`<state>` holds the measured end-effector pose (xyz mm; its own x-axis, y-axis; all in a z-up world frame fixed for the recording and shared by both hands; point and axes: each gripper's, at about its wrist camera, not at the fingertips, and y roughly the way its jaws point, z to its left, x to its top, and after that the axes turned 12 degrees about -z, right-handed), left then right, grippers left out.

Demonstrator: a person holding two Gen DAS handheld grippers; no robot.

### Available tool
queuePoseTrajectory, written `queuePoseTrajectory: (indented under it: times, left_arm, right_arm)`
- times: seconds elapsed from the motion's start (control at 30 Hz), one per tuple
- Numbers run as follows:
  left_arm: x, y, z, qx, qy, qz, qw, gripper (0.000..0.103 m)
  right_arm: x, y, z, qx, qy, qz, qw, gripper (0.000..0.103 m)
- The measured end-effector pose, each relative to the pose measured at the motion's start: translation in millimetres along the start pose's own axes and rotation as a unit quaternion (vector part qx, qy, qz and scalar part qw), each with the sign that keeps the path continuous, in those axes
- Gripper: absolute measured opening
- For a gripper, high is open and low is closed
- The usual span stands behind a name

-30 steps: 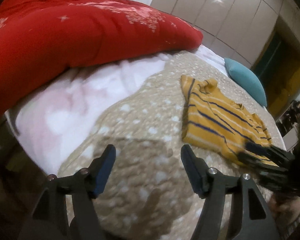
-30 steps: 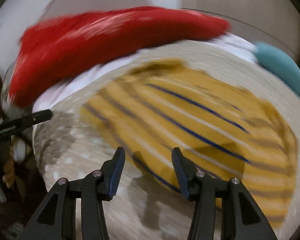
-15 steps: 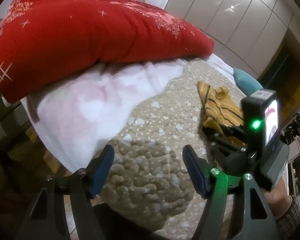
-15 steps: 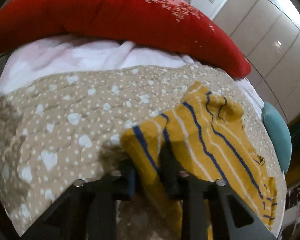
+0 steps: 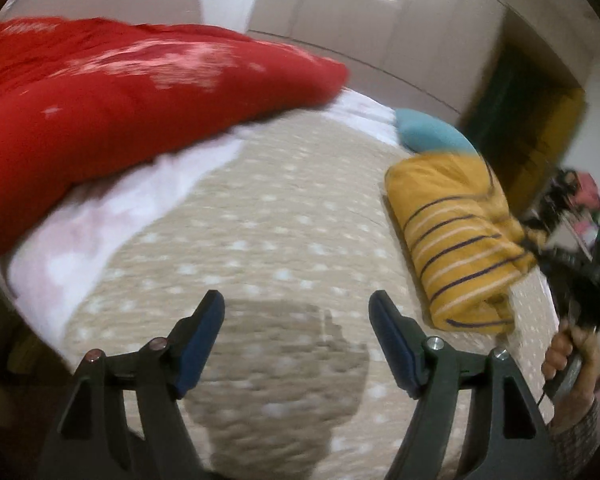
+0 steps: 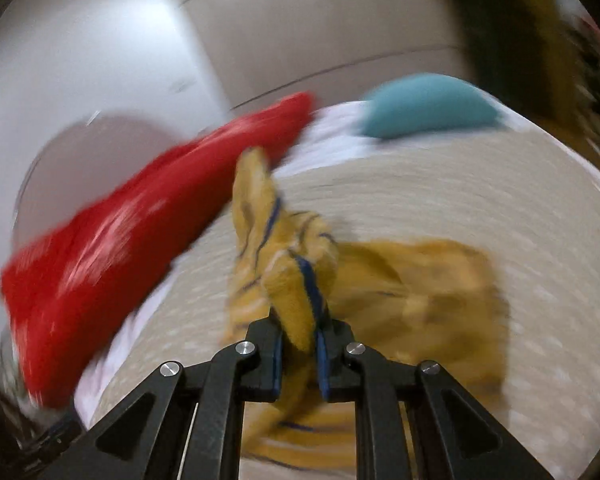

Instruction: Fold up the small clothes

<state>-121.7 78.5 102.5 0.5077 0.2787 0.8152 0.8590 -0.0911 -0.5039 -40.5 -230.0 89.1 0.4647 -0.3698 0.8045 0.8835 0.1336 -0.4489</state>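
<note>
— So, where's the little striped top (image 5: 458, 236) now?

— Toward the right side of the bed (image 5: 268, 232), on the dotted beige cover. Part of it is lifted and doubled over itself; the rest lies flat on the cover. It sits just short of the teal pillow (image 5: 432, 134) at the far edge.

— Who's got hold of it?

— The right gripper (image 6: 299, 344). Its two fingers are pinched tight on a bunched yellow edge with a blue stripe, and the cloth stands up between them. From the other side you can see the person's right hand (image 5: 572, 354) wrapped round that tool's handle.

— And the left gripper (image 5: 298, 320)?

— Hanging over the near part of the cover, fingers spread wide, nothing between them, well apart from the top. Its shadow falls on the cover just below.

— What else is on the bed?

— A big red quilt (image 5: 112, 100) heaped along the left side, on top of a pale pink blanket (image 5: 112, 216).
</note>
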Motion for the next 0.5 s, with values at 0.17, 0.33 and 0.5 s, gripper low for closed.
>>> queuePoseTrajectory:
  times: [0.17, 0.33, 0.5]
  left_arm:
    - [-13, 33, -53, -0.033, 0.037, 0.046, 0.9977, 0.074]
    - [-15, 47, -91, -0.044, 0.079, 0.062, 0.994, 0.074]
    - [-12, 61, -113, -0.048, 0.098, 0.069, 0.9916, 0.074]
  right_arm:
    - [-43, 4, -93, -0.003, 0.099, 0.065, 0.993, 0.014]
    - [-52, 3, -95, 0.025, 0.091, 0.062, 0.994, 0.014]
    - [-54, -8, -102, 0.015, 0.073, 0.057, 0.996, 0.023]
